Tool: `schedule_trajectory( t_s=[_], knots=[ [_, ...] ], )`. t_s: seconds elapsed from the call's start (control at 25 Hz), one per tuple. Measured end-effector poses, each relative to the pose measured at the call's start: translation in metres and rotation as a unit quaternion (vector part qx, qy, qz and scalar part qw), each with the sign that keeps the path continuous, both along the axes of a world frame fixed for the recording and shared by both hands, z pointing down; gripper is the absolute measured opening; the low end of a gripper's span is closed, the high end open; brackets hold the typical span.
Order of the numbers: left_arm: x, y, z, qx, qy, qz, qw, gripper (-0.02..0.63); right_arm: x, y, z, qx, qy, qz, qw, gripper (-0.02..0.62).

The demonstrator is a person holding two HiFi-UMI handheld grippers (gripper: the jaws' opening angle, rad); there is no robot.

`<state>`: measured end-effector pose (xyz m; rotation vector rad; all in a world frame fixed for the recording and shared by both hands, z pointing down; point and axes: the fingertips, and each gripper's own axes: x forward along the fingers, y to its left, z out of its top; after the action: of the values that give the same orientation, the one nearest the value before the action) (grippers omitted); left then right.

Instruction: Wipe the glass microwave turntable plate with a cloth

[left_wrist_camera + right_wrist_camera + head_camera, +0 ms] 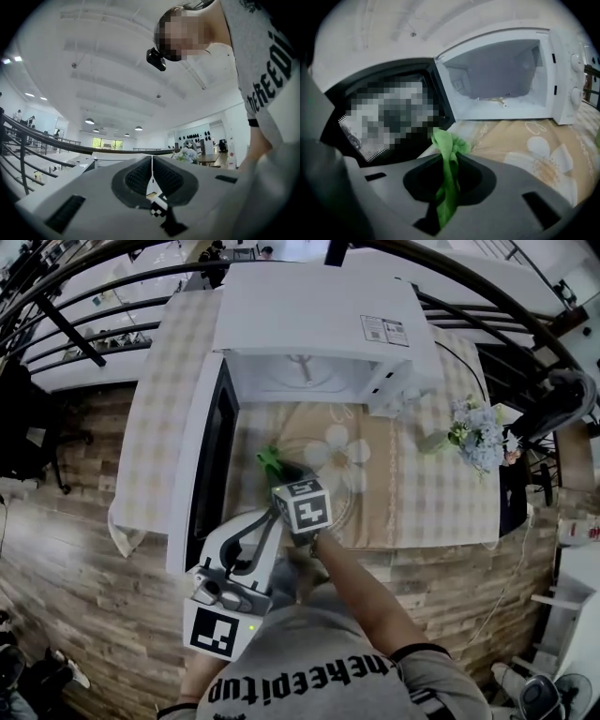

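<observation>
My right gripper (284,474) hovers low over the table in front of the open microwave (319,324) and is shut on a green cloth (271,462). In the right gripper view the cloth (447,164) hangs bunched between the closed jaws. Just right of the cloth, a faint round rim on the flowered mat looks like the glass turntable plate (349,507); it is hard to make out. The microwave cavity (501,70) holds no plate. My left gripper (265,524) is held close to the person's body, pointing upward. Its jaws (151,174) are shut on nothing.
The microwave door (211,465) stands swung open to the left, its dark window (384,117) close beside the cloth. A bunch of pale flowers (478,437) lies at the table's right. The checked tablecloth (441,493) ends at the near edge; a wooden floor lies below.
</observation>
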<state>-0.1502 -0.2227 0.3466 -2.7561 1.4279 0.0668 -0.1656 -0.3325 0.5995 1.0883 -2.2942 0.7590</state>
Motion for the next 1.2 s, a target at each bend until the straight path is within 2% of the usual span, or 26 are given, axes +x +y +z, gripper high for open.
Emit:
schedule_trajectory(
  t_s=[0.08, 0.2, 0.36, 0.6, 0.92, 1.08, 1.2],
  knots=[
    [-0.001, 0.001, 0.001, -0.002, 0.001, 0.002, 1.0000, 0.012, -0.007, 0.000, 0.015, -0.014, 0.031, -0.002, 0.999, 0.051],
    [-0.004, 0.001, 0.003, -0.005, 0.001, 0.002, 1.0000, 0.012, -0.009, -0.002, 0.019, -0.010, 0.073, -0.013, 0.997, 0.049],
    [-0.006, -0.002, 0.003, -0.005, 0.001, 0.000, 1.0000, 0.012, 0.002, -0.007, 0.023, -0.001, 0.092, -0.011, 0.996, 0.049],
    [-0.002, -0.007, 0.000, -0.002, 0.005, 0.005, 1.0000, 0.012, 0.062, -0.021, 0.024, -0.010, 0.094, 0.056, 0.994, 0.049],
    [0.008, -0.013, 0.000, -0.003, 0.011, 0.018, 0.9998, 0.012, 0.158, -0.027, 0.026, -0.013, 0.117, 0.138, 0.983, 0.049],
    [0.010, -0.011, -0.002, 0.000, 0.012, 0.020, 0.9997, 0.012, 0.180, -0.025, 0.026, -0.009, 0.126, 0.155, 0.980, 0.049],
    [0.009, -0.008, -0.004, 0.001, 0.013, 0.018, 0.9998, 0.012, 0.173, -0.023, 0.023, -0.014, 0.123, 0.157, 0.980, 0.049]
  ],
)
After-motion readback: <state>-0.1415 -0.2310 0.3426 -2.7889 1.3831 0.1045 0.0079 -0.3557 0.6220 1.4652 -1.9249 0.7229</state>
